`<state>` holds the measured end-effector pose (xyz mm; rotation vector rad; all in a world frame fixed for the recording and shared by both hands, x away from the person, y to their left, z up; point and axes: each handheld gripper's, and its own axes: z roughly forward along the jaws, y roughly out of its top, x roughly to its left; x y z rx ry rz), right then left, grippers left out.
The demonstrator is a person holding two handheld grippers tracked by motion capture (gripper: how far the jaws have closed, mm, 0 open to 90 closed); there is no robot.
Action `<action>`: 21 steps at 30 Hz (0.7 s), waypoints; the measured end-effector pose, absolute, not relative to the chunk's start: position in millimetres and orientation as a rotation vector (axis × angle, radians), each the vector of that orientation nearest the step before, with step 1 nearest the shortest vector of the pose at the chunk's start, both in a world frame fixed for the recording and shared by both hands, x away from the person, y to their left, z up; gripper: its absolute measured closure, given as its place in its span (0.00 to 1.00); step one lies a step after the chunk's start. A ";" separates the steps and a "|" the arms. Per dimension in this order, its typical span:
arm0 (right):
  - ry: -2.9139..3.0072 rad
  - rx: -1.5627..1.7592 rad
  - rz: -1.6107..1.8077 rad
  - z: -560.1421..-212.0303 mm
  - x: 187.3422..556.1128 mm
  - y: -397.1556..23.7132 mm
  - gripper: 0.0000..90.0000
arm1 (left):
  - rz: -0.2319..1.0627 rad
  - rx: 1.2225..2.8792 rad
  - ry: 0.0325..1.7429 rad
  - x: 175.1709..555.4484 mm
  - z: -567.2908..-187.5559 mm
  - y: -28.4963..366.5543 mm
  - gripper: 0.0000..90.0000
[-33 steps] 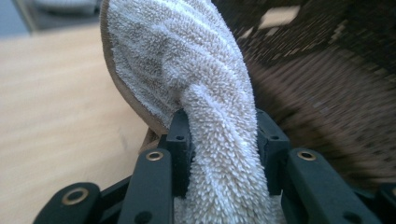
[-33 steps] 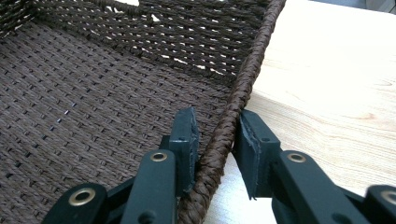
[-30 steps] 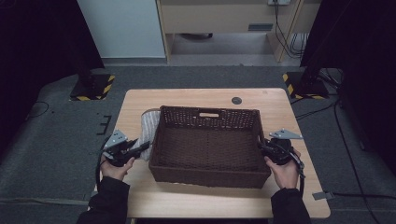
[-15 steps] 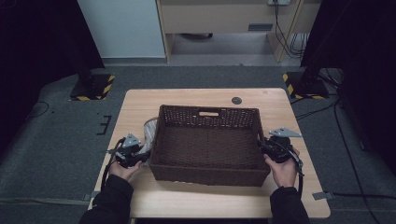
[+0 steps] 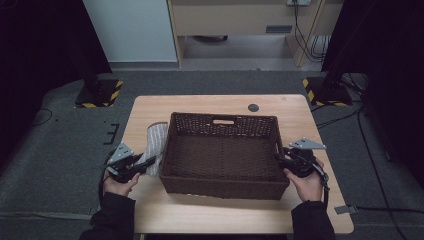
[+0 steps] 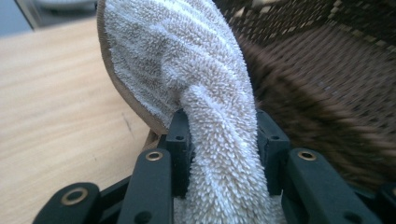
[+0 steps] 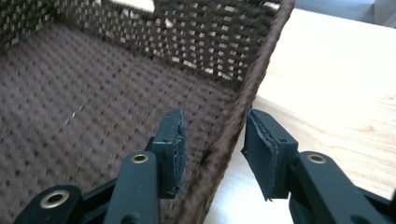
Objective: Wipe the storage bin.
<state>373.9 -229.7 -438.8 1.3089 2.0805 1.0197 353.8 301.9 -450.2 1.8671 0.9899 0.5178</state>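
Floor: grey carpet (image 5: 60, 165).
Table: light wood (image 5: 210, 220).
Back: a pale blue panel (image 5: 132, 30) and a wood cabinet (image 5: 235, 15).
Sides: dark.

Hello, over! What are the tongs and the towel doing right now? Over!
Left tongs shut on towel, beside basket. Right tongs astride basket's right wall, jaws just opened, pads off it. Nothing in the way.

Both grippers, the left gripper (image 5: 131, 167) and the right gripper (image 5: 296, 161), are black with brass-ringed holes, ridged fingers (image 7: 171, 144), grey three-cornered top plates and black cables; the sleeves (image 5: 111, 220) are black.
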 end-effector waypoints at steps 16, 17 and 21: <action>2.047 1.394 0.968 -445.5 373.6 -220.6 0.80 | 0.503 1.929 0.972 371.0 -460.6 290.5 0.71; 2.043 1.389 0.965 -445.8 375.3 -219.3 0.80 | 0.500 1.940 0.982 374.2 -463.2 290.6 0.71; 2.040 1.391 0.967 -446.4 379.2 -217.8 0.79 | 0.480 2.024 1.011 379.8 -477.6 285.8 0.71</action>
